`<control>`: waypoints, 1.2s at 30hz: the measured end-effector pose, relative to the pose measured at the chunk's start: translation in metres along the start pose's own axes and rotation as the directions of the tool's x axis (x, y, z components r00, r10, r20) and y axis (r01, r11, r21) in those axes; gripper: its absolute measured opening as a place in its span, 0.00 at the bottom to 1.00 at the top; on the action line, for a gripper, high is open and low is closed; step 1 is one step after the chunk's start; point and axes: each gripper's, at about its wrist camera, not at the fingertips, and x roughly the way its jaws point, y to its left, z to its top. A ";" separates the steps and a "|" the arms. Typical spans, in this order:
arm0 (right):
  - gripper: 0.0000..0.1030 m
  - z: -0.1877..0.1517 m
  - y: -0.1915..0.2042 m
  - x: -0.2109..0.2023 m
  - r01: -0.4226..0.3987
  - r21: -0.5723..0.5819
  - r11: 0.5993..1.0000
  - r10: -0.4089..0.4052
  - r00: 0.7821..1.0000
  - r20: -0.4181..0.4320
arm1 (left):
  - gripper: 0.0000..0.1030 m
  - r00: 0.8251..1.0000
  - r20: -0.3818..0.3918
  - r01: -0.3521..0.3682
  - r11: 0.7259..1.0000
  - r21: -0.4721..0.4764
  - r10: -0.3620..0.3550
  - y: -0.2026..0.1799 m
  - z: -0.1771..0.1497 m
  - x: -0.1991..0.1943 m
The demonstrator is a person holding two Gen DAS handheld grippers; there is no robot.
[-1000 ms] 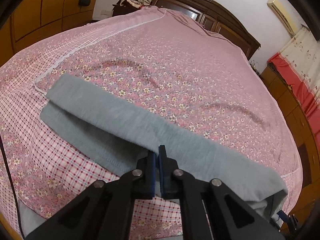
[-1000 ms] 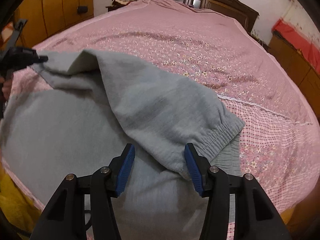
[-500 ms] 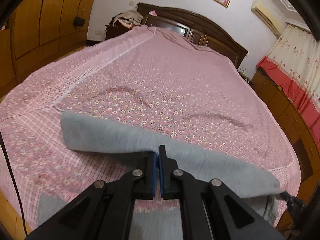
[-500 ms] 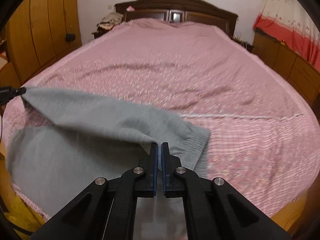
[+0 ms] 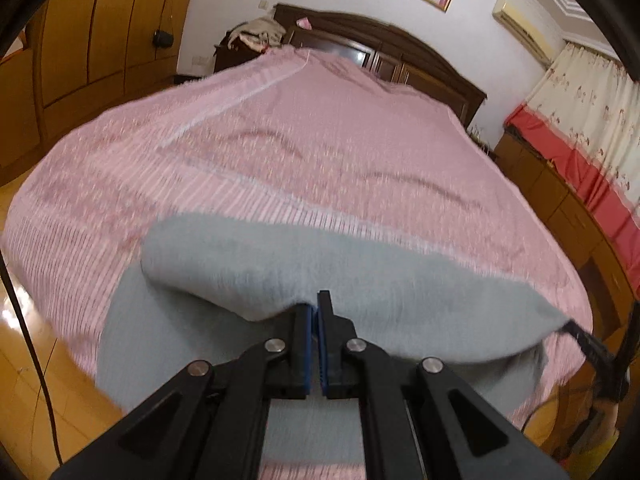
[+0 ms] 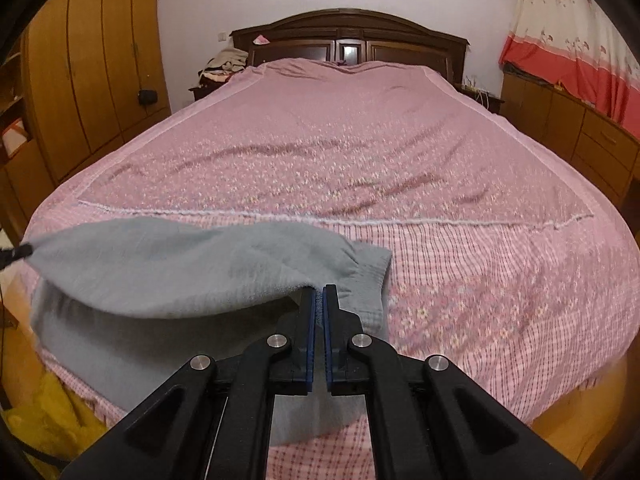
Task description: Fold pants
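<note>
Claws: two, left claw (image 5: 314, 304), right claw (image 6: 319, 294), pinching one pants (image 6: 160, 256).

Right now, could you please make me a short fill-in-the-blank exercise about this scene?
1. The pants are ____ in colour.
2. Both the left gripper and the right gripper are shut on the ____.
3. The pants lie partly on a pink ____.
4. The headboard is made of dark ____.

Missing words: grey; pants; bedspread; wood
</note>
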 end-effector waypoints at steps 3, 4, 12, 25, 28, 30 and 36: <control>0.05 -0.010 -0.006 0.005 0.003 0.015 1.000 -0.002 1.000 -0.031 | 0.02 0.998 -0.063 -0.008 1.000 0.006 0.008 0.004 -0.023 0.007; 0.05 -0.013 -0.007 0.007 0.002 0.021 1.000 -0.001 0.999 -0.041 | 0.02 0.997 -0.079 -0.007 1.000 0.008 0.007 0.004 -0.029 0.011; 0.24 -0.043 -0.023 0.017 0.067 0.074 0.995 -0.056 0.989 -0.135 | 0.02 0.985 -0.173 -0.010 1.000 -0.015 0.007 0.011 -0.058 0.039; 0.29 -0.065 -0.073 0.024 -0.008 0.361 0.933 0.068 0.985 -0.156 | 0.03 0.980 -0.197 0.013 0.998 -0.066 -0.025 0.022 -0.060 0.048; 0.29 -0.065 -0.064 0.033 -0.009 0.347 0.938 0.073 0.982 -0.173 | 0.03 0.980 -0.199 0.013 0.997 -0.073 -0.027 0.024 -0.057 0.051; 0.28 -0.065 -0.062 0.034 -0.002 0.345 0.939 0.064 0.984 -0.167 | 0.03 0.979 -0.200 0.012 0.997 -0.076 -0.027 0.024 -0.057 0.051; 0.07 -0.067 -0.076 0.014 0.101 0.367 0.925 -0.047 0.987 -0.154 | 0.03 0.980 -0.200 0.011 0.998 -0.064 -0.024 0.022 -0.056 0.048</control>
